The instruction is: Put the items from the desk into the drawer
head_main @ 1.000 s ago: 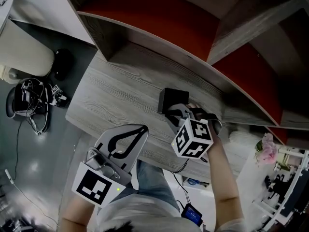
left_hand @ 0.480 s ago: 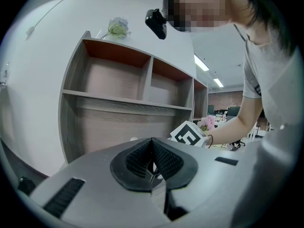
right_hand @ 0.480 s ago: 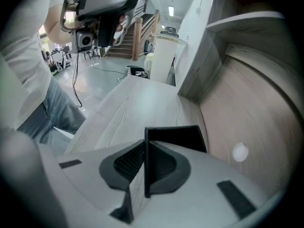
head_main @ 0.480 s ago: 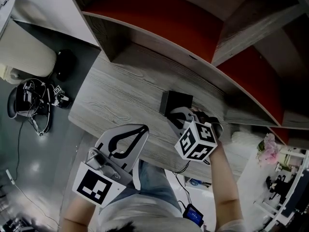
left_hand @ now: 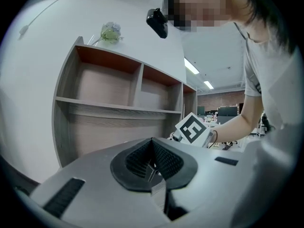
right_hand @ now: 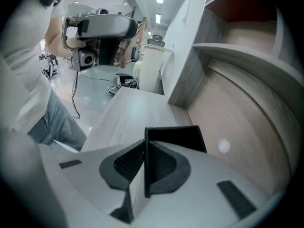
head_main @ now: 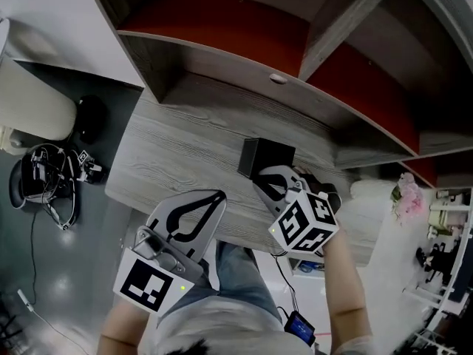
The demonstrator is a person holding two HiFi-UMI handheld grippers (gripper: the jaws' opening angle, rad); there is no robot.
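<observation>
A small black open box (head_main: 267, 156) stands on the grey wooden desk (head_main: 185, 146). My right gripper (head_main: 272, 185) is shut on its near wall; in the right gripper view the thin black wall (right_hand: 147, 148) sits pinched between the jaws and the box (right_hand: 178, 136) reaches out ahead. A round knob (head_main: 278, 78) marks a wooden front under the shelf, and this knob (right_hand: 223, 145) also shows just right of the box. My left gripper (head_main: 213, 199) hangs at the desk's front edge, shut and holding nothing. In its own view the left gripper (left_hand: 152, 146) points at the shelf.
A red-backed shelf unit (head_main: 222, 28) rises over the desk's far side. On the floor at the left lie a white bin (head_main: 33, 106) and a tangle of cables (head_main: 44, 176). Pink flowers (head_main: 405, 200) stand at the right.
The right gripper's marker cube has drawn slightly toward the person while the box stays about where it was. The left gripper has not moved.
</observation>
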